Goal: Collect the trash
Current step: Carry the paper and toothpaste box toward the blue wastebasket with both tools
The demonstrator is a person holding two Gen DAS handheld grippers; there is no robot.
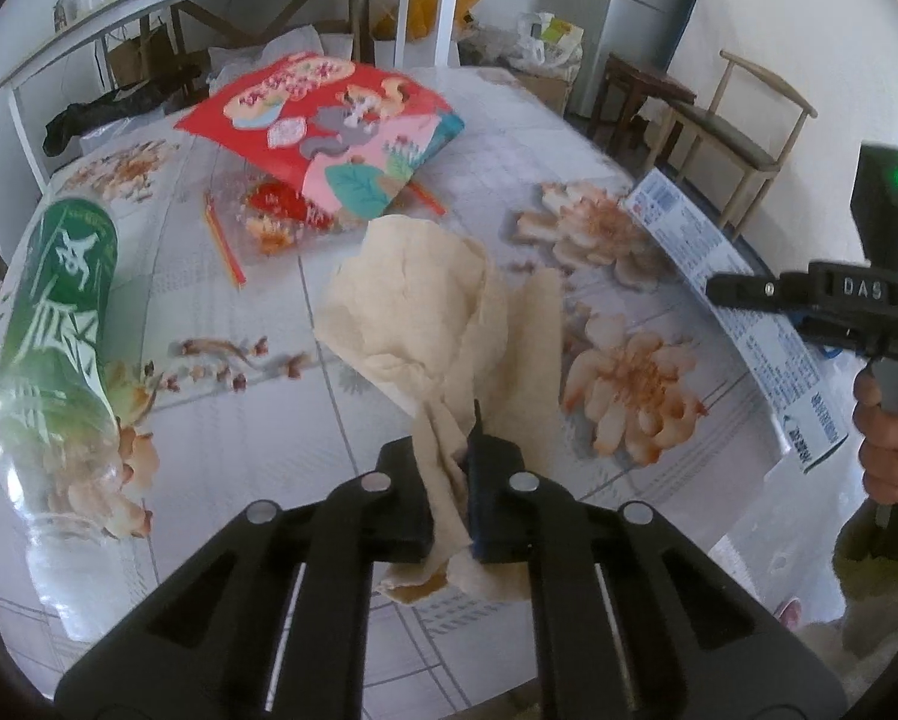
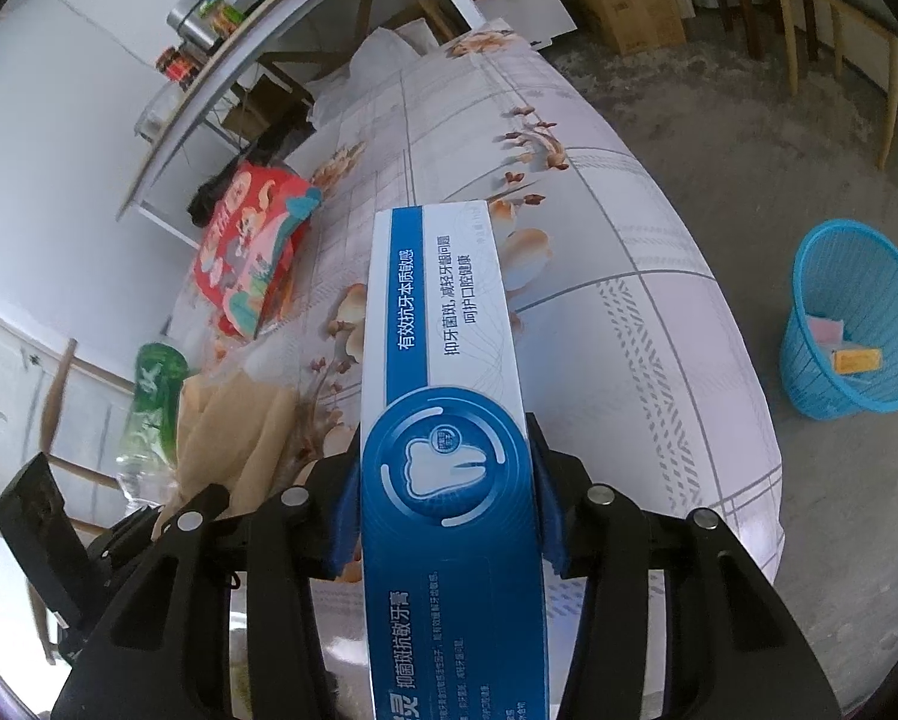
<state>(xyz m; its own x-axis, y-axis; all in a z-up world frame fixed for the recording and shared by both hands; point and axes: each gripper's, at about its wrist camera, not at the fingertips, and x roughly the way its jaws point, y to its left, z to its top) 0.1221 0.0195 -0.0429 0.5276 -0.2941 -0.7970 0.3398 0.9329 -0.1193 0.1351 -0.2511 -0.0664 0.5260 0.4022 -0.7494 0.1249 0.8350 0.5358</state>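
The right gripper (image 2: 443, 510) clamps a long blue-and-white toothpaste box (image 2: 443, 360) across its width – its long axis runs straight out past the fingers, over the flowered tablecloth (image 2: 629, 330). The left gripper (image 1: 449, 498) pinches a crumpled beige paper towel (image 1: 425, 312), soft and creased, left of the box. Only the right view shows the blue mesh bin (image 2: 857, 324) on the floor, beyond the box – the left shows a clear green-labelled bottle (image 1: 59, 360) lying on its side.

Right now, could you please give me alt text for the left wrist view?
The left gripper pinches a crumpled beige paper towel above a floral tablecloth. A green-labelled plastic bottle lies left; the right gripper holds a toothpaste box.
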